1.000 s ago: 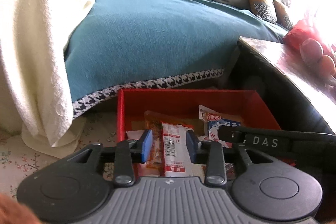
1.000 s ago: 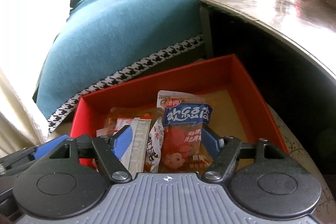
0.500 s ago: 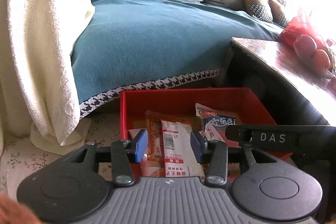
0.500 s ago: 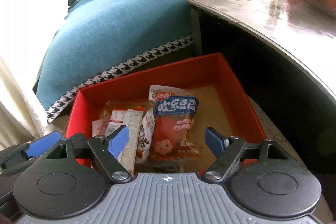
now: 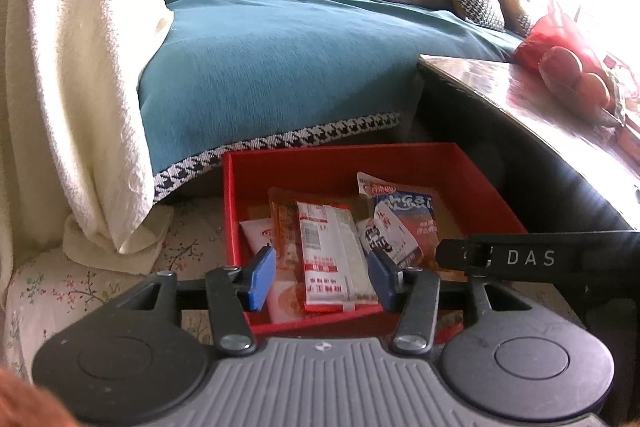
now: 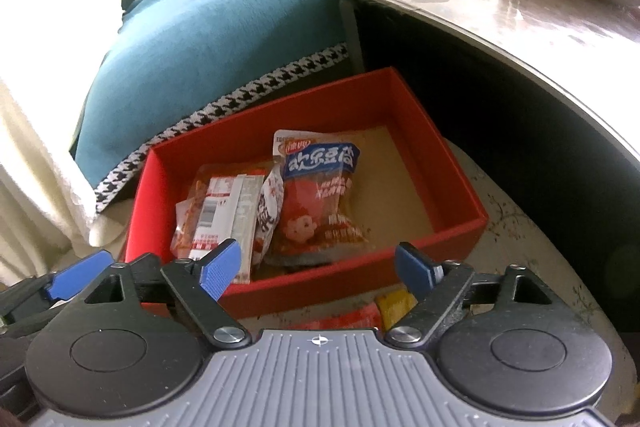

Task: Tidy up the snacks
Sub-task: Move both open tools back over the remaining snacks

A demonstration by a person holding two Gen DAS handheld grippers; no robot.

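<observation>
Both our grippers, left [image 5: 322, 281] and right [image 6: 320, 269], have just opened and backed off the red cardboard box [image 6: 452, 163]; snack packets [image 6: 316, 203] released inside.

Left gripper [image 5: 322, 281] hangs over the near edge of the red box [image 5: 280, 167], jaws apart and just been opening, nothing pinched between them. Inside the box, a white-and-red packet [image 5: 334, 259] lies toward its left side with a blue-labelled packet [image 5: 404, 223] right beside it. Behind the box is the teal sofa cover [image 5: 280, 67].
</observation>
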